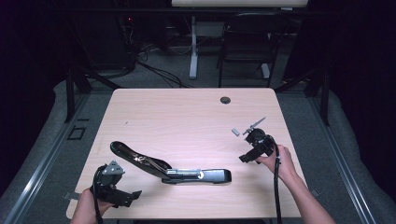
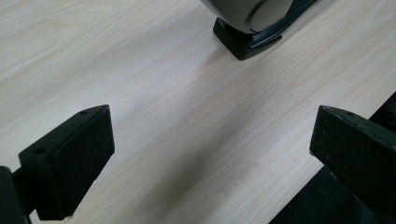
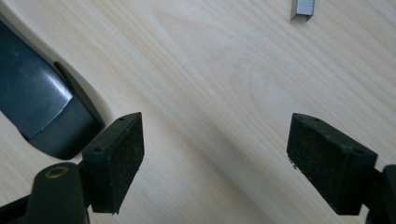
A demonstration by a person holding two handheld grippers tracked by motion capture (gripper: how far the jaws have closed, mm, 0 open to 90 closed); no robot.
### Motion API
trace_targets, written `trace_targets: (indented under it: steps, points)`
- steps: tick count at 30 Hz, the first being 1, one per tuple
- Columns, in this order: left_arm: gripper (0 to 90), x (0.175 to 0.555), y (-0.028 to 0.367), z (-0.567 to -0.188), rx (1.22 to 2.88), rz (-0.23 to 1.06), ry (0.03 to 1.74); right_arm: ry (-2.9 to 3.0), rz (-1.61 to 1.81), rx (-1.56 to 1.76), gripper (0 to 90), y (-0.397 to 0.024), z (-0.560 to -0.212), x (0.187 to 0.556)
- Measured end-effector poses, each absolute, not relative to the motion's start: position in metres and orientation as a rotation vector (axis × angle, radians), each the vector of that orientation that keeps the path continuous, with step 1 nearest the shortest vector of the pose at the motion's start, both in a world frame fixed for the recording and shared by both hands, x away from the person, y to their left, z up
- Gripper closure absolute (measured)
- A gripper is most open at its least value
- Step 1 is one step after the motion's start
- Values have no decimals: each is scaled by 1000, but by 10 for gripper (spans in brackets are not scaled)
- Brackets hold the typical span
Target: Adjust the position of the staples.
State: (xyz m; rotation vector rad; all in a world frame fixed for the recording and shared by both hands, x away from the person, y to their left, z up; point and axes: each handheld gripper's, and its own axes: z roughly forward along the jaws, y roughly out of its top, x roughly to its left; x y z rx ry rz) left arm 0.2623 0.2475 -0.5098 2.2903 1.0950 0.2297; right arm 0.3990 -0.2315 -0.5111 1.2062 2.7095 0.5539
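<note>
A black stapler [image 1: 170, 169] lies opened out flat across the front middle of the wooden table [image 1: 187, 116]. One end of this stapler [image 2: 252, 28] lies beyond the left jaws, and another end [image 3: 37, 102] sits just left of the right jaws. A short strip of staples [image 1: 235, 132] rests on the table at the right, and the same strip [image 3: 302, 8] lies ahead of the right jaws. My left gripper [image 1: 128, 197] is open at the front left corner, left gripper [image 2: 212, 140] holding nothing. My right gripper [image 1: 247, 156] is open at the right, right gripper [image 3: 215, 149] over bare wood.
A dark cable grommet [image 1: 225, 100] sits near the table's far edge. Behind the table stand a black chair [image 1: 247, 42] and a white desk leg [image 1: 193, 46]. The table's front edge runs just below the left gripper.
</note>
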Motion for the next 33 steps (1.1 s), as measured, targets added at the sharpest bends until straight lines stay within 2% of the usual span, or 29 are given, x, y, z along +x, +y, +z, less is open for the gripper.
trace_targets:
  steps: [2, 6, 13, 17, 26, 28, 33]
  points:
    - [0, 263, 249, -510, 2282, 229, 1101, 2700, 561, 1232, 228, -231, -511, 404]
    - [0, 264, 252, -510, 2264, 230, 1117, 2688, 563, 1248, 230, -230, -510, 414]
    - [0, 267, 254, -511, 2251, 233, 1135, 2708, 575, 1258, 164, -223, -511, 432]
    - [0, 268, 255, -511, 2247, 232, 1138, 2703, 595, 1262, 163, -219, -512, 443]
    - [0, 268, 256, -511, 2242, 241, 1142, 2686, 568, 1277, 238, -213, -514, 459]
    - [0, 268, 256, -510, 2230, 257, 1143, 2693, 520, 1271, 303, -213, -512, 465]
    - [0, 269, 257, -511, 2226, 248, 1148, 2661, 553, 1309, 400, -210, -510, 475]
